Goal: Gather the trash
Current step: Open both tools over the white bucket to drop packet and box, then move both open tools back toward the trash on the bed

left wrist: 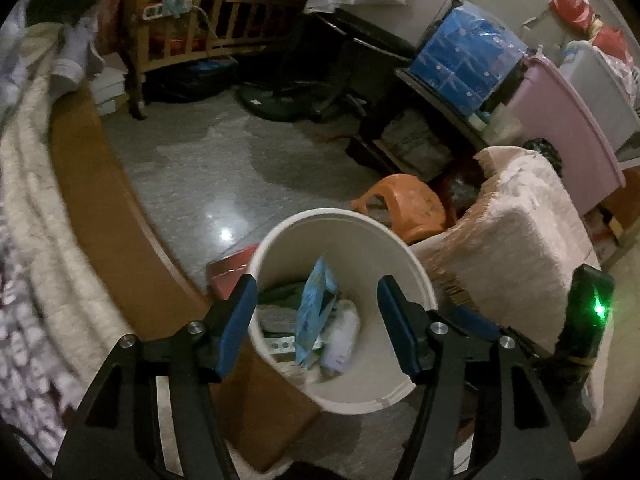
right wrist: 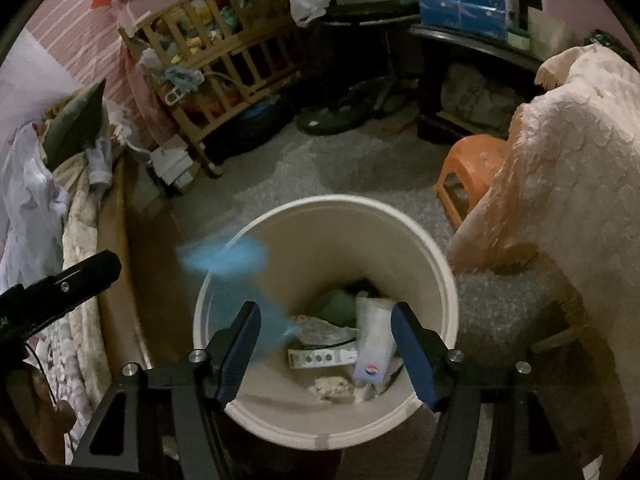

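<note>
A white bucket [left wrist: 280,236] stands on the floor below both grippers and holds several pieces of trash. My left gripper [left wrist: 317,284] is open above its mouth. A light blue wrapper [left wrist: 316,312] is upright between the spread pads, touching neither. The same blue wrapper [right wrist: 224,258] is a blurred streak over the bucket's [right wrist: 400,224] left rim in the right wrist view. My right gripper [right wrist: 326,308] is also open over the bucket. A white bottle with a red and blue logo [right wrist: 374,344] lies inside, close to the right finger [right wrist: 412,352] but free of it.
A bed with a pale quilt [left wrist: 36,208] runs along the left. An orange plastic stool [left wrist: 408,204] and a cloth-draped seat [left wrist: 516,240] crowd the bucket's right side. A wooden crib [left wrist: 208,16] and a fan base [left wrist: 280,100] stand across the grey floor.
</note>
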A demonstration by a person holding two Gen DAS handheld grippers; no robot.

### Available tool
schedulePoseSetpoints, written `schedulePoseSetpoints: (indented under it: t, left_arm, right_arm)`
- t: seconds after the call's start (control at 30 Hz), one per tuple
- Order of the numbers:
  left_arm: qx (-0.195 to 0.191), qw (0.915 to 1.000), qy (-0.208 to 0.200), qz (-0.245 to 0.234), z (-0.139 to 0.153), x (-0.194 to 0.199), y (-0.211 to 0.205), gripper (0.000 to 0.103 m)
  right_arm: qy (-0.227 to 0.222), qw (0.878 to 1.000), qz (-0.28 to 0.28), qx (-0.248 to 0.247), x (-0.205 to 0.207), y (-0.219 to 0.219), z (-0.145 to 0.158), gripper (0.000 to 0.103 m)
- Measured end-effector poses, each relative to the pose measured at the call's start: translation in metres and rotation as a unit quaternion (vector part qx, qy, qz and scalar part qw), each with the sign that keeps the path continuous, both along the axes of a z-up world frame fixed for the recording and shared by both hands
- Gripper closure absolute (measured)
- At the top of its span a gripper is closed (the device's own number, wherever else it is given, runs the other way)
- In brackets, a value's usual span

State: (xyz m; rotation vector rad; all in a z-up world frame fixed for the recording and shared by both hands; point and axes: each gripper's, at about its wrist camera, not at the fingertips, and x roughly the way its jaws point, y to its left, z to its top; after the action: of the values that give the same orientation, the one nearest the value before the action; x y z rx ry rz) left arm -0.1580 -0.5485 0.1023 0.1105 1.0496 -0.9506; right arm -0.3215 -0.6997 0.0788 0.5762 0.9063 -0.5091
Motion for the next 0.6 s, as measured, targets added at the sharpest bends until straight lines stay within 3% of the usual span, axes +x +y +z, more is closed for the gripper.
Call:
schedulePoseSetpoints:
  t: [0.23, 0.6]
  left_arm:
    - [0.023, 0.9968, -0.063, 0.042, 0.012, 0.004, 0.047, 0.042]
    - [0.044, 0.9884, -0.093, 0.112, 0.015, 0.029, 0.134, 0.042]
  right_arm:
    - [-0.009, 0.999, 0.041, -0.016, 0.014, 0.033, 0.013, 0.038]
    - [-0.018, 0.993, 0.115, -0.03, 0.056, 0.104, 0.03, 0.038]
